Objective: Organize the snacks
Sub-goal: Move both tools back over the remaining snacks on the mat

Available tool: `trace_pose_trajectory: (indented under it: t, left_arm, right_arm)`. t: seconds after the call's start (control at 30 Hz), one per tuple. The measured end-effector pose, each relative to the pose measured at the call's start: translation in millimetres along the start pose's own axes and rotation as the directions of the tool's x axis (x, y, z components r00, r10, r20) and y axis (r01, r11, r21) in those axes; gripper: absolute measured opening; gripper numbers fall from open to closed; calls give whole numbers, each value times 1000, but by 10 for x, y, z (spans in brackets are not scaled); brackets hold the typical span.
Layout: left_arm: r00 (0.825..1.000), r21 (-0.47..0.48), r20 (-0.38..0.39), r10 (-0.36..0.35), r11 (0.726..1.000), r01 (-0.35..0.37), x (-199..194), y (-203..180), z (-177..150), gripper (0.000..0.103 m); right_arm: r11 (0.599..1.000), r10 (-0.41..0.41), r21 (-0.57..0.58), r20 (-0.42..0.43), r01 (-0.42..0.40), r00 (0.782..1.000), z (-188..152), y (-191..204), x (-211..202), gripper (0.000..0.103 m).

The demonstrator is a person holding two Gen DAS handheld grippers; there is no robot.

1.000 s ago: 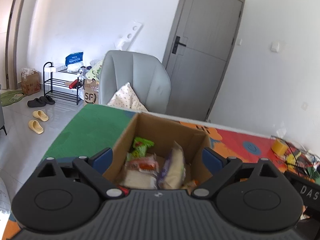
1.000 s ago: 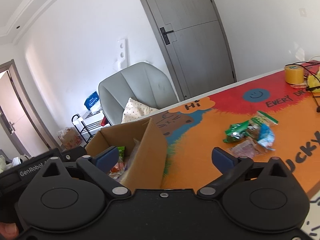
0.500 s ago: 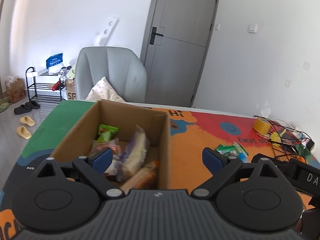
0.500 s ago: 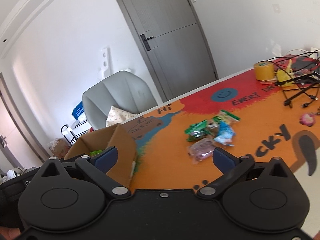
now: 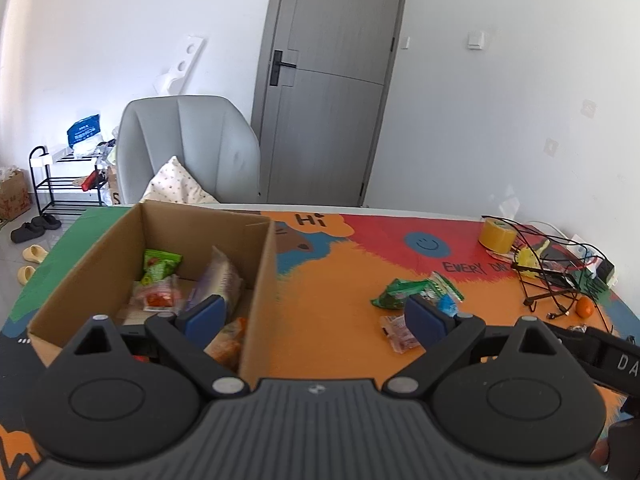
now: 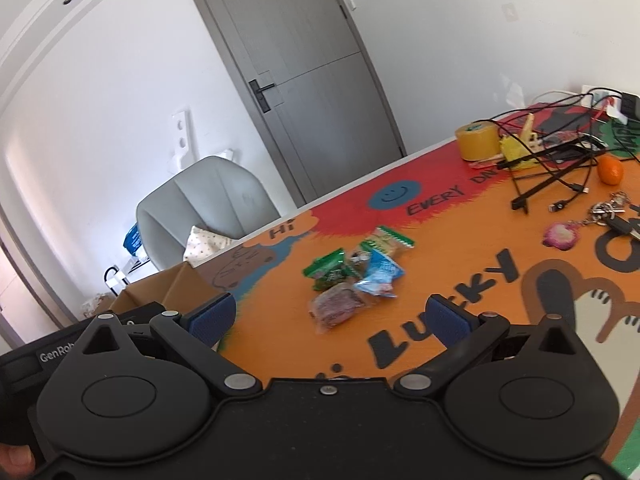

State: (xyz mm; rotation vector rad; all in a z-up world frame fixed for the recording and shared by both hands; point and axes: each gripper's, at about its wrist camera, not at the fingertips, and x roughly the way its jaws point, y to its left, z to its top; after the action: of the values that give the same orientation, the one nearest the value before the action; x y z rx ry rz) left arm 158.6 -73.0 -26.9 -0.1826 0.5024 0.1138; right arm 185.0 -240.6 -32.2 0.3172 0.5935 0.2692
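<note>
Both tools are released and carry nothing. The right tool hangs with its blue pads spread, and the loose foil and plastic snack packets lie in a small heap on the orange printed desk at its 12 o'clock, near. The left tool, equally spread, has the open brown cardboard box at its 10 o'clock, already holding several packets. To pick well, I'd drop over the nearest reddish clear-wrapped packet, straddle its short side, and pinch it alone.
</note>
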Motion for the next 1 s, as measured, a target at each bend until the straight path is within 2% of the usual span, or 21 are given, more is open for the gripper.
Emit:
trace_pose_trajectory:
  t: [0.2, 0.63, 1.0]
  left_arm:
    - [999, 25, -4, -39, 999, 39, 89, -183, -6, 96]
    - [996, 30, -68, -57, 998, 59, 463, -439, -73, 95]
    - [992, 11, -110, -65, 998, 67, 822, -544, -60, 92]
  right_arm:
    - [1000, -14, 23, -8, 14, 1000, 5, -185, 65, 103]
    - [995, -42, 89, -37, 45, 998, 55, -514, 302, 101]
    - [992, -35, 121, -90, 46, 995, 173, -619, 638, 83]
